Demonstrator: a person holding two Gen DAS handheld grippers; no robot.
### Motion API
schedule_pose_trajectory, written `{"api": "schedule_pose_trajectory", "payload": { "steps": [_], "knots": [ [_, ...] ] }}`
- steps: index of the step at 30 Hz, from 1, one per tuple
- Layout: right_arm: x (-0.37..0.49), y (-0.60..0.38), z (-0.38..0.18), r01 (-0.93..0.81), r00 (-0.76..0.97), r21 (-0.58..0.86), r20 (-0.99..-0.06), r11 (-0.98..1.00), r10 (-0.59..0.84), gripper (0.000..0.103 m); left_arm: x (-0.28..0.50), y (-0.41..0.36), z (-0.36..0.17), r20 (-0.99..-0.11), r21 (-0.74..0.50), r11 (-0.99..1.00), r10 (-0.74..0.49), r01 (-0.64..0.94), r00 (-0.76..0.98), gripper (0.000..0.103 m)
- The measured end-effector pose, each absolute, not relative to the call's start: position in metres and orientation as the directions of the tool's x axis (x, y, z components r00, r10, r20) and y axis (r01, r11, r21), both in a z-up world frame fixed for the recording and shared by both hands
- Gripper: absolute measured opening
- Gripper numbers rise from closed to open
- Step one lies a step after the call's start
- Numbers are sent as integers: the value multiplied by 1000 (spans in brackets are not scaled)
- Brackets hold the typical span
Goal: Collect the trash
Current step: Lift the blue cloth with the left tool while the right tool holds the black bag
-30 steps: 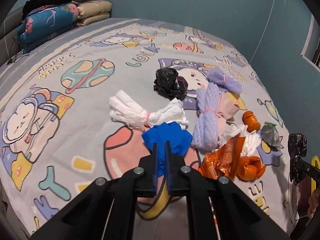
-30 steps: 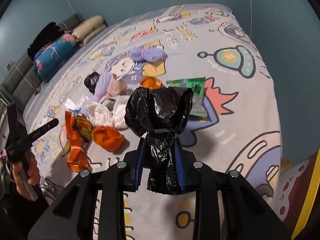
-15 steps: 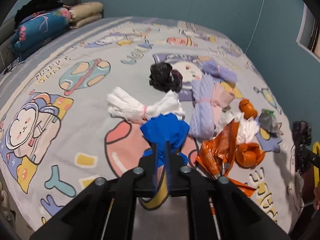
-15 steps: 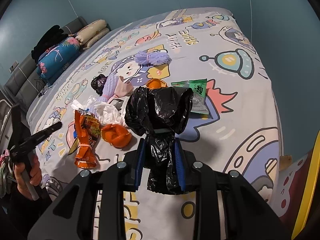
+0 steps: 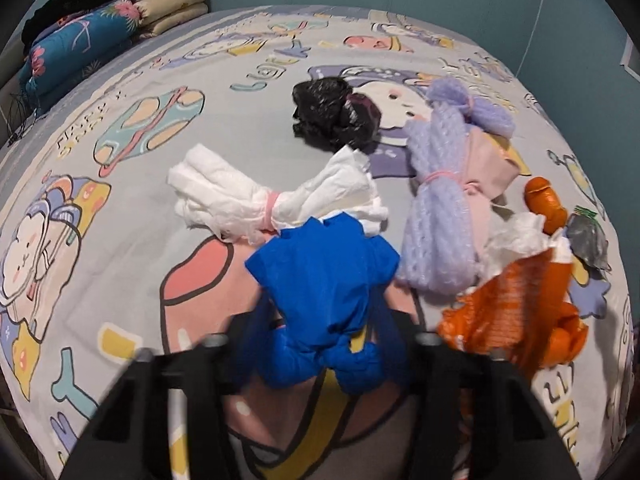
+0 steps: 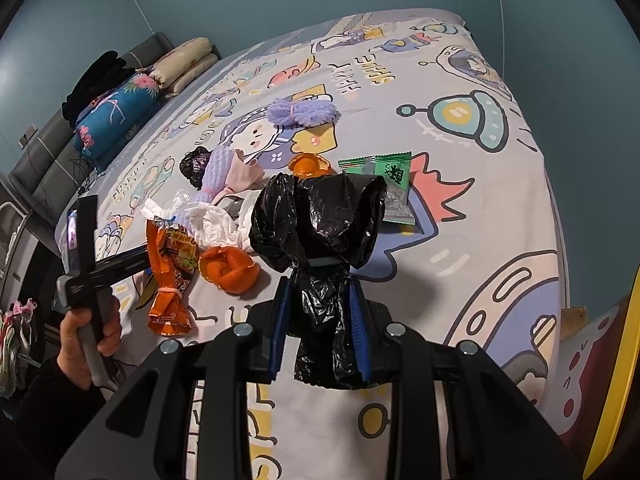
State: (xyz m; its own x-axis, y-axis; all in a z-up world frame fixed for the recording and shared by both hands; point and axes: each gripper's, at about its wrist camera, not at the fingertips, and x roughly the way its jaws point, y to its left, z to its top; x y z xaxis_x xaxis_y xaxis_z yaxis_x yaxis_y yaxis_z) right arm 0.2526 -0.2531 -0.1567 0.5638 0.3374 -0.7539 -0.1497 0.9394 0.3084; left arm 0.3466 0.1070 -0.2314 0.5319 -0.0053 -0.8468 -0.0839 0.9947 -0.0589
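A crumpled blue bundle (image 5: pixel 324 276) lies on the cartoon-print bed sheet (image 5: pixel 120 128). My left gripper (image 5: pixel 320 320) points down over it, its jaws opening, one finger on each side of the bundle without pressing on it. Around it lie a tied white tissue bundle (image 5: pixel 240 200), a black bag (image 5: pixel 332 116), a purple net bundle (image 5: pixel 440 216) and an orange wrapper (image 5: pixel 508 304). My right gripper (image 6: pixel 320 312) is shut on a tied black plastic bag (image 6: pixel 320 220) and holds it above the bed. A hand (image 6: pixel 80 332) holds the left gripper at the left of the right wrist view.
Orange peel (image 6: pixel 230 268), a green snack packet (image 6: pixel 388 184) and a second purple bundle (image 6: pixel 302 112) lie further along the bed. Folded blankets and pillows (image 5: pixel 80 44) are stacked at the head. The bed edge (image 6: pixel 556 240) drops off at the right.
My left gripper has come down and forward onto the blue bundle. Its jaws, shut before, have parted around the bundle. The right gripper and its black bag have not moved.
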Motion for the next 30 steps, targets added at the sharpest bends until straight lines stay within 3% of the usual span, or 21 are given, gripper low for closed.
{"api": "schedule_pose_trajectory", "payload": {
  "steps": [3,6,21,30],
  "knots": [
    [253,-252,-157,-153,560,312,-754,937,343,27,344,112,-231,-843,-86,991,-20,-98,538,19],
    [254,-252,-158,-156,557,313,-756,937,345,27,336,115,-220,-829,-109,990,-39,-93,558,16],
    [242,-259,-137,-166,605,347,-703,923,374,27,272,105,-127,-698,-172,983,-82,-56,712,16],
    [216,-292,-118,-130,623,405,-677,905,392,27,256,54,-104,-683,-146,987,-145,61,716,16]
  ]
}}
